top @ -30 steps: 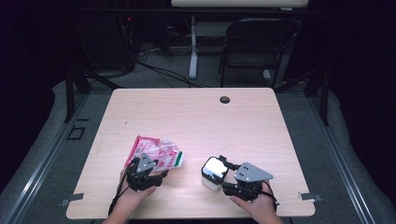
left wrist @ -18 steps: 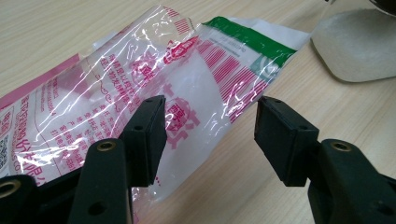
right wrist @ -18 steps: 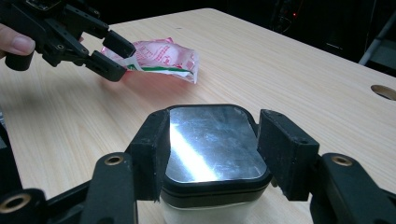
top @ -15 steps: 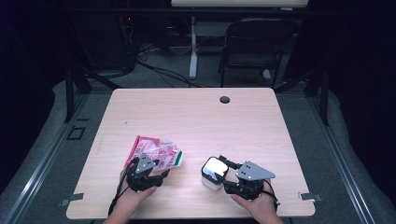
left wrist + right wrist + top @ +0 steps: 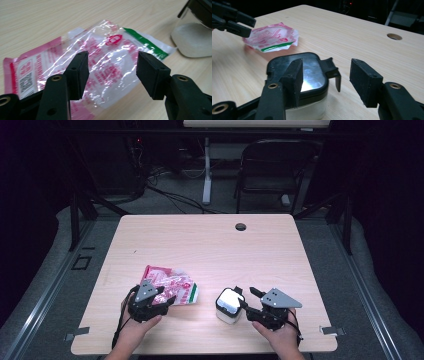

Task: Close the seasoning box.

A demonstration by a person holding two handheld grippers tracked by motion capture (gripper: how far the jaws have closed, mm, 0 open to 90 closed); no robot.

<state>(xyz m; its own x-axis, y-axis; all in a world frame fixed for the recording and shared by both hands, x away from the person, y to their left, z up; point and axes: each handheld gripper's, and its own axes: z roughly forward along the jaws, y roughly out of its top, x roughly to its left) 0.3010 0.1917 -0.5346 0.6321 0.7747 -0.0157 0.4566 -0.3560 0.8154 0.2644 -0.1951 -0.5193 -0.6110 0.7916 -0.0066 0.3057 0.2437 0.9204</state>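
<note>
Left jaws: the left gripper [image 5: 111,72] has its jaws spread wide and empty, hanging just above a clear plastic bag [image 5: 100,65]; nothing is pinched between the pads.
Right jaws: the right gripper [image 5: 325,80] is also released, jaws apart; one jaw overlaps the near rim of a lidded container [image 5: 298,75] in its own view, but whether it touches I cannot tell, and there is no grip on it.
Bag: the clear plastic bag lies flat and crumpled on the surface [image 5: 210,245], printed pink and red with a green strip along one edge; it looks empty, with no bulge to it.
Container: a small white, rounded-square box with a black-rimmed transparent lid and a black latch tab [image 5: 334,72] that hangs over the side; the lid sits on the box.
Layout: in the high view the bag sits near the front left of the surface under the left gripper [image 5: 147,297], the container [image 5: 229,305] near the front centre just beside the right gripper [image 5: 252,302], the two things close but apart.
Done so far: judged from this, only the approach; each gripper is lined up on its own thing.
Left to do: both grasps, and whatever the bag and the container are to do with each other, are not yet begun.
</note>
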